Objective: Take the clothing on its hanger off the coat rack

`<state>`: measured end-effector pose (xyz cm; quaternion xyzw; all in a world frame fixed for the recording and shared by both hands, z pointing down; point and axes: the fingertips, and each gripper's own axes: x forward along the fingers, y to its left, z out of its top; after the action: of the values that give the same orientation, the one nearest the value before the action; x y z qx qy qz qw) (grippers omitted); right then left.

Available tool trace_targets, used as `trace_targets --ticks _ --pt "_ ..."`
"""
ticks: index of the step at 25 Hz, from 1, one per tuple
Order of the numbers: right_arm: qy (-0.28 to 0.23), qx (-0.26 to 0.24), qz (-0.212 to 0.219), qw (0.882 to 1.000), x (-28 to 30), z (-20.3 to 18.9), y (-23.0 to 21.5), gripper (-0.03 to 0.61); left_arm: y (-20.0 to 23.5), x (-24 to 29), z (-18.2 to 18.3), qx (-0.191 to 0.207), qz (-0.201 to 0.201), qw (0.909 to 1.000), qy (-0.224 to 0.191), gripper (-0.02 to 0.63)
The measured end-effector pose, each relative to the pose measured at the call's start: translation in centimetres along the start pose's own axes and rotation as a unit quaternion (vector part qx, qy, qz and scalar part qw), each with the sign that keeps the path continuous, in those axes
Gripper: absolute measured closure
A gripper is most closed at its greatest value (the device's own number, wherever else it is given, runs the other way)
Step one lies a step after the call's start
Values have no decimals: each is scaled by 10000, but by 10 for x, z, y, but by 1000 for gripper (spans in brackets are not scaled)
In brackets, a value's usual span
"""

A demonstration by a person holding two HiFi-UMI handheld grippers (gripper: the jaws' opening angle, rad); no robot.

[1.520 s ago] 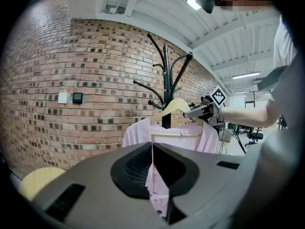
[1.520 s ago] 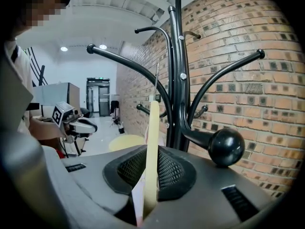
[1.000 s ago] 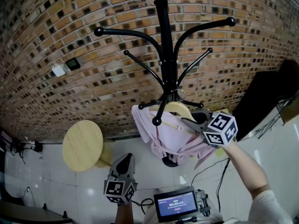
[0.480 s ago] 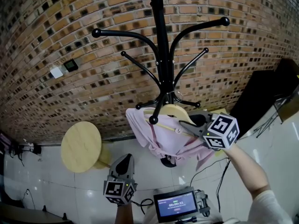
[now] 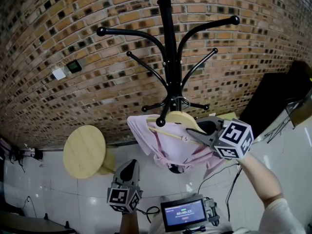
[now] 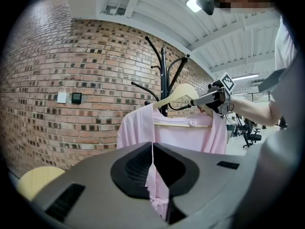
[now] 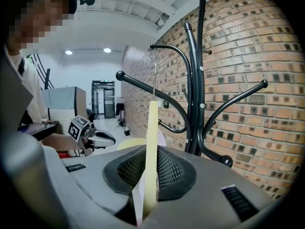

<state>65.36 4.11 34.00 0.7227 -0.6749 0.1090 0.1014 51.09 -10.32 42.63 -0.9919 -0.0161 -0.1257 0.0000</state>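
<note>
- Grey-cased, the small screen sits nearest, at the person's chest. Digits are shown on it, but they are too small to be read.
- Just beyond it the left gripper is held low and idle, with its jaws drawn together on nothing. Only black-and-white square markers are carried on its cube, no words.
- Further out, the right gripper is clamped on one shoulder of the pale wooden hanger, which is pinched edge-on between its pads.
- The pink fabric garment is draped on that hanger, which is held close beside the lower pegs of the black metal coat rack.
- The lift-off step is judged to be in hand. Whether the wire hook is already clear of its peg cannot be told.
- Next, the hook would need to be raised over the peg's ball end and drawn away from the pole, without the cloth being snagged on neighbouring pegs.
- Farthest, a round pale wooden stool is seen before the red-brown brick wall. A white plate and a dark panel are fixed to the wall, and nothing legible is shown on either.
</note>
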Motion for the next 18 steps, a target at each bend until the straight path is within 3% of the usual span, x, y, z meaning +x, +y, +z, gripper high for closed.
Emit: trace_targets --ticks 18 --pt "-125 -299 390 9987 -24 20 56 545 -3 -21 -2 -17 162 9999 -20 600"
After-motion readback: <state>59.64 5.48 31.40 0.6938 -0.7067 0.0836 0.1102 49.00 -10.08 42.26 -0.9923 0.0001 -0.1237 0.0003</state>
